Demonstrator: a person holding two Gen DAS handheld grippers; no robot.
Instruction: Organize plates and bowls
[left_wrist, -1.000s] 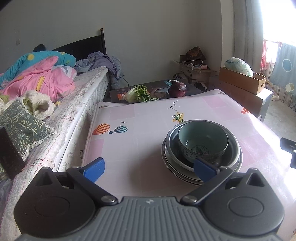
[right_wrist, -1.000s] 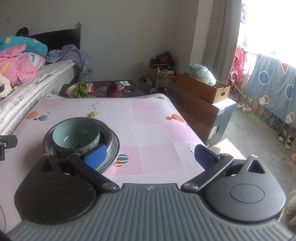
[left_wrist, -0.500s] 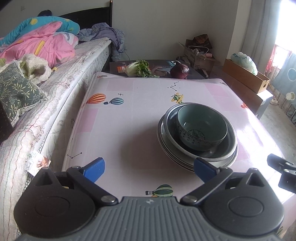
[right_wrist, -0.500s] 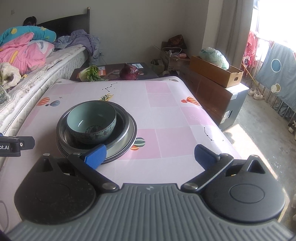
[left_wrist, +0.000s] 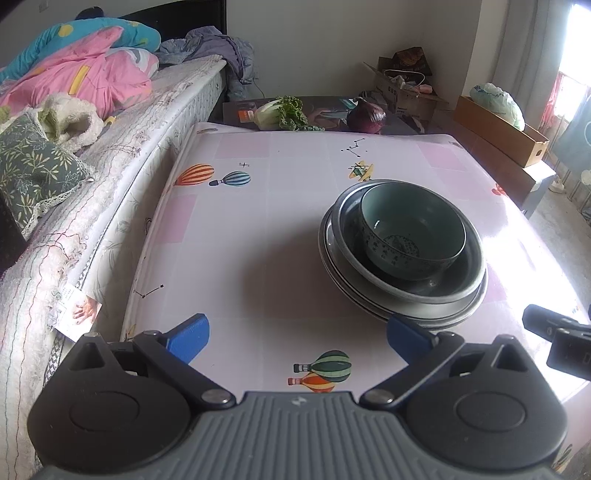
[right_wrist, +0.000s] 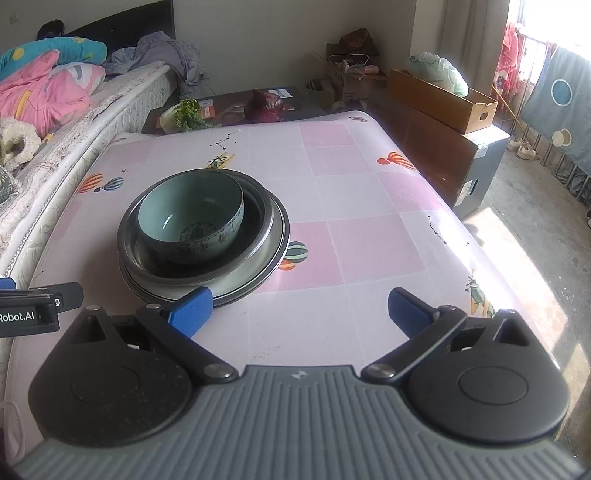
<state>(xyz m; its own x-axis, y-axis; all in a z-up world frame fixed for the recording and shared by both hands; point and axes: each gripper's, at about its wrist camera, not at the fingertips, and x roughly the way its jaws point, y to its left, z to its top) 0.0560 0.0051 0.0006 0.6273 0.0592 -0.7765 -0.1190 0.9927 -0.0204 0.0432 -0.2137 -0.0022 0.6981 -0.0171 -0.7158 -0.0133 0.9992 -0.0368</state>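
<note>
Grippers L (left_wrist: 297, 338) & R (right_wrist: 299, 308) both agape, empty, now farther back from bowl (left_wrist: 412, 236) stack vs 1s ago

Stacked dishes and frame edges hide much of what lies on and around the table.

The teal bowl (left_wrist: 412, 230) covers the floor of the metal bowl (left_wrist: 461, 275) it sits in, and the plates (left_wrist: 458, 314) beneath show only as rims, their count unclear. The left gripper (left_wrist: 297, 336) cuts off the near table edge (left_wrist: 258, 369). The right gripper (right_wrist: 299, 308) hides the stack's near rim behind its left fingertip (right_wrist: 190, 308). The cardboard box (right_wrist: 439, 98) holds a bag (right_wrist: 437, 72) with unreadable contents.
</note>
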